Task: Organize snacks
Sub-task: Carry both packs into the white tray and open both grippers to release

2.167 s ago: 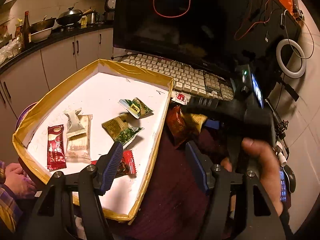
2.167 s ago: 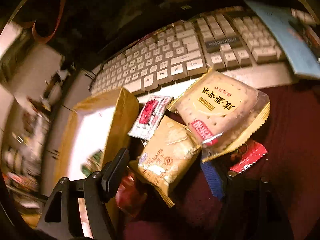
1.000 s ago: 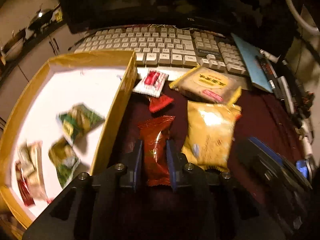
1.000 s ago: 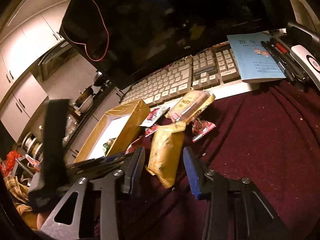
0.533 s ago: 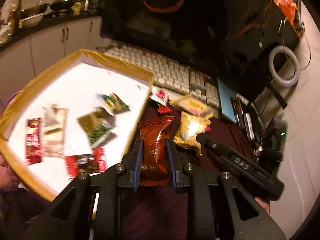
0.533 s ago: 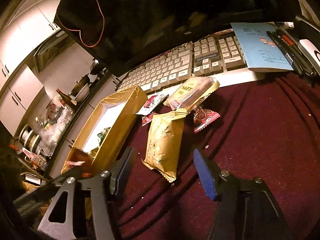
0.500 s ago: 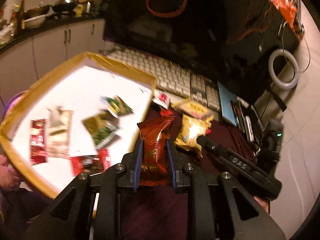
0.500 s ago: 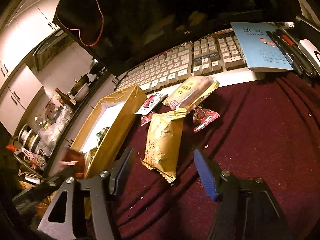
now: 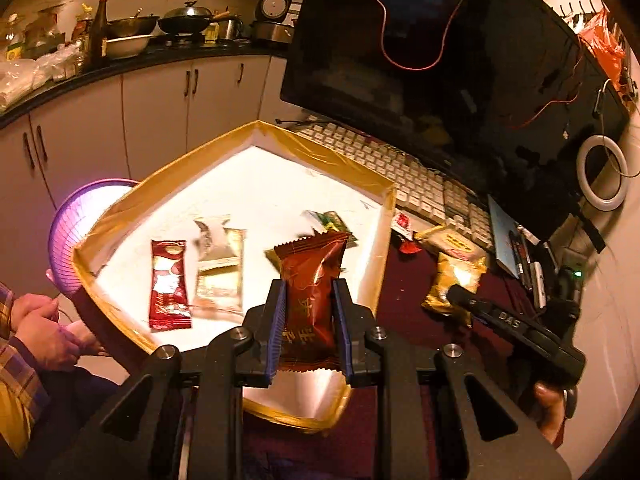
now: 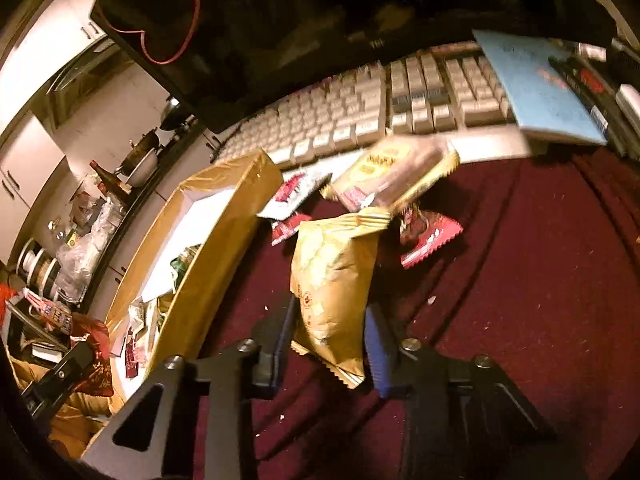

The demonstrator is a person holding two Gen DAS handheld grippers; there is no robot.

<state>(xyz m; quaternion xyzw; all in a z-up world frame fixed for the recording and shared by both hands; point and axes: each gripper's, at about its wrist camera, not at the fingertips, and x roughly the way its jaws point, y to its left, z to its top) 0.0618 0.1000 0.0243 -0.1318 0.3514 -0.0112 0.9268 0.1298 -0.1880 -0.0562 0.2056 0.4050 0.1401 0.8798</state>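
A pale keyboard [image 9: 420, 176] lies below a dark monitor [image 9: 440, 60], a blue booklet [image 10: 536, 80] on its right end, maroon cloth [image 10: 520, 280] in front

A gold packet [image 10: 334, 292] is framed by the right gripper [image 10: 328, 344], whose jaws have just been closing around it; contact of the pads is blurred. The packet lies on a maroon cloth [image 10: 520, 300], beside a gold-edged box [image 10: 224, 236]. Beyond it, a biscuit pack [image 10: 394, 174], red wrappers [image 10: 430, 236] and a keyboard [image 10: 360, 112] are seen.
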